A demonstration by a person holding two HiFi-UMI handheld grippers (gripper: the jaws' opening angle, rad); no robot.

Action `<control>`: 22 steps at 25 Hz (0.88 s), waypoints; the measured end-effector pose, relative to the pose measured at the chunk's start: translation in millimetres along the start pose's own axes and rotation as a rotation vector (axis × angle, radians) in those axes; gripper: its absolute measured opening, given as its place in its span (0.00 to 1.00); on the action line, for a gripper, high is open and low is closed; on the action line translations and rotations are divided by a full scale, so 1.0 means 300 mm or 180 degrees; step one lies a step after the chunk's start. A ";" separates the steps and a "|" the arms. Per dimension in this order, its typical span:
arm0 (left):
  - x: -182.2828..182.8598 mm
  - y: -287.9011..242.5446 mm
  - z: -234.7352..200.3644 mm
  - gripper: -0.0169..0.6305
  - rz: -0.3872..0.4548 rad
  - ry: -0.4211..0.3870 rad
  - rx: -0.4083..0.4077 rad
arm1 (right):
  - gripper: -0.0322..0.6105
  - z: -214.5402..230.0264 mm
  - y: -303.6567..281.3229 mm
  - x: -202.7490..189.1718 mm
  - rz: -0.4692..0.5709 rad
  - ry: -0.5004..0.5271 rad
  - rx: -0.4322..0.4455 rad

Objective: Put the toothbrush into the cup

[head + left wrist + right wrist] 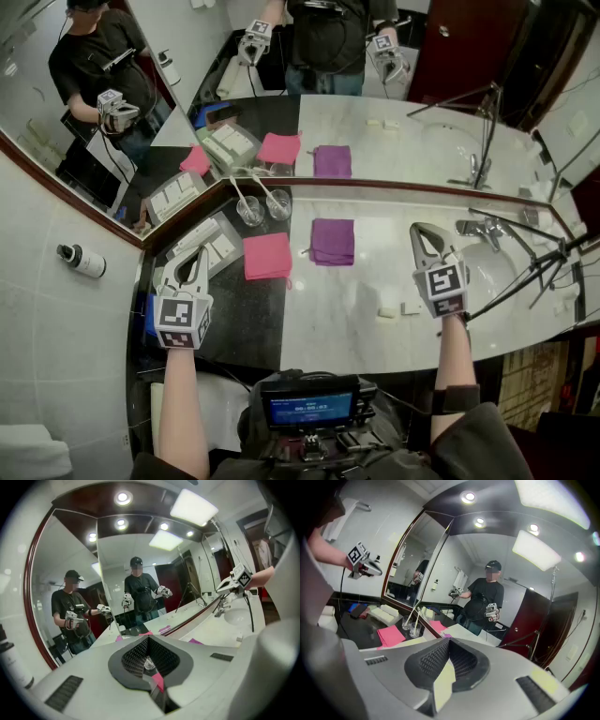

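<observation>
- The fingers (pixel 84 667) of the left gripper (pixel 200 255) are clenched and empty above the dark counter (pixel 234 319).
- The right gripper (pixel 420 232) is also clenched and empty, near the sink (pixel 497 267).
- Two toothbrushes (pixel 238 192) stand in glass cups (pixel 250 212) by the mirror (pixel 375 122), behind a pink towel (pixel 267 256).
- The writing on a blue screen (pixel 309 409) is too small to read.

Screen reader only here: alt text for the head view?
Both tools are shut and empty over a bathroom counter: the left tool above its black part, the right tool near the sink. Two glass cups by the mirror each hold a white toothbrush; a pink towel and a purple towel lie nearby.
</observation>
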State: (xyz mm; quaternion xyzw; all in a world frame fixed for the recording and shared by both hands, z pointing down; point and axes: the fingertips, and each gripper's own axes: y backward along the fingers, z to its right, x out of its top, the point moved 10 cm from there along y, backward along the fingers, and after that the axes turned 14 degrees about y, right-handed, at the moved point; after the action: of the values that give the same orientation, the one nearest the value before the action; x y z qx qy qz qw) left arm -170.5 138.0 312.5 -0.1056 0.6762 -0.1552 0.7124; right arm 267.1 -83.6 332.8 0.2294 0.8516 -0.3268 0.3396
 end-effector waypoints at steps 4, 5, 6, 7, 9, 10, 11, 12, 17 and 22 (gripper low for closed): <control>-0.032 -0.012 0.029 0.03 0.0132 0.0493 -0.0111 | 0.08 -0.068 -0.029 0.032 0.0212 -0.0507 0.0161; -0.039 -0.017 0.041 0.03 0.0153 0.0578 -0.0134 | 0.08 -0.089 -0.038 0.040 0.0267 -0.0641 0.0216; -0.046 -0.021 0.053 0.03 0.0168 0.0644 -0.0154 | 0.08 -0.112 -0.048 0.049 0.0315 -0.0763 0.0279; -0.052 -0.026 0.067 0.03 0.0178 0.0695 -0.0169 | 0.08 -0.137 -0.058 0.060 0.0354 -0.0858 0.0349; -0.064 -0.033 0.091 0.03 0.0190 0.0780 -0.0191 | 0.08 -0.188 -0.078 0.084 0.0405 -0.0937 0.0487; -0.070 -0.036 0.101 0.03 0.0190 0.0820 -0.0206 | 0.08 -0.212 -0.087 0.095 0.0418 -0.0927 0.0549; -0.077 -0.038 0.109 0.03 0.0184 0.0856 -0.0223 | 0.08 -0.234 -0.095 0.105 0.0428 -0.0902 0.0607; -0.083 -0.040 0.115 0.03 0.0175 0.0884 -0.0237 | 0.08 -0.252 -0.102 0.114 0.0440 -0.0880 0.0660; -0.110 -0.047 0.114 0.03 0.0131 0.0928 -0.0237 | 0.08 -0.315 -0.160 0.139 0.0495 -0.0881 0.0838; -0.143 -0.075 0.082 0.03 0.0109 0.0938 -0.0245 | 0.11 -0.385 -0.296 0.177 0.0466 -0.0843 0.0914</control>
State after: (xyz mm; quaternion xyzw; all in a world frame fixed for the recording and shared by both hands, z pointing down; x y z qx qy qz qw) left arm -149.3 131.1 362.0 -0.0973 0.7806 -0.1308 0.6033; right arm 128.0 -52.8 393.9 0.2918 0.7252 -0.4466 0.4353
